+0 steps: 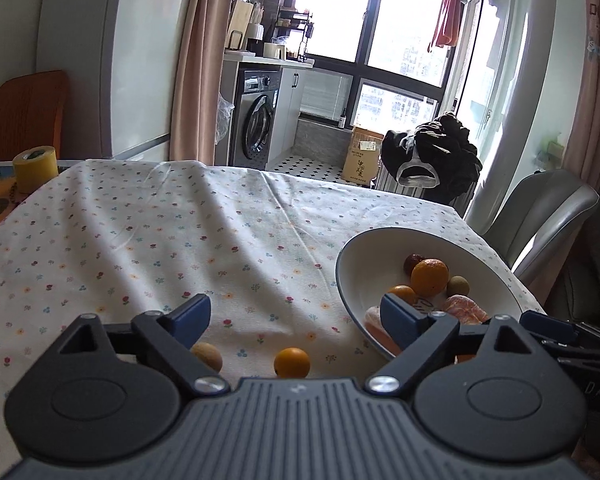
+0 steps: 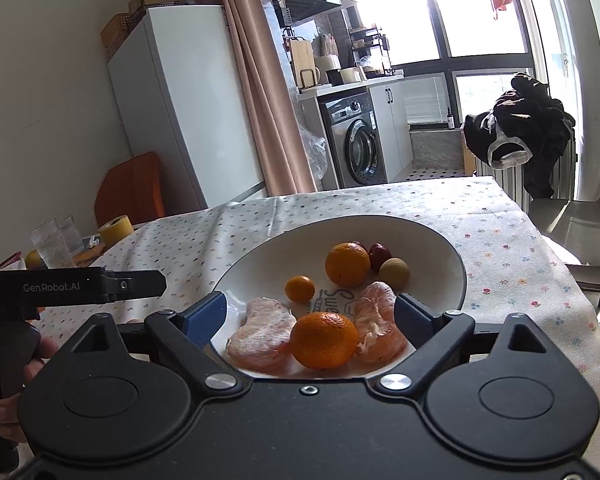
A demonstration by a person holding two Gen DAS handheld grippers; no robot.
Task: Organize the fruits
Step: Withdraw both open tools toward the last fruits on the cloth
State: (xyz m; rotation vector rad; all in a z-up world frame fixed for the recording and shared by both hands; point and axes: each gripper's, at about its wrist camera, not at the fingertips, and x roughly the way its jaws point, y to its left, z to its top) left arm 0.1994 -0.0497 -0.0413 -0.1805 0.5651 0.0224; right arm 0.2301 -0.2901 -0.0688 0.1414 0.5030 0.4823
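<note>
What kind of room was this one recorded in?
Most likely a home dining area opening onto a kitchen and laundry nook: a cloth-covered table, a white fridge, and a washing machine under a counter.

We see a white bowl (image 2: 440,248) with dark rim holding orange mandarins (image 2: 347,264), a dark red fruit (image 2: 379,255) and a tan one (image 2: 394,274). Tablecloth (image 1: 180,240) is white with small multicoloured flowers; we note blue fingertips (image 2: 206,316), yellow tape roll (image 1: 35,168)

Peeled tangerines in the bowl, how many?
2. One peeled tangerine lies at the bowl's near left, the other at the near right, with a whole orange between them. The gripper body could hide more.
</note>
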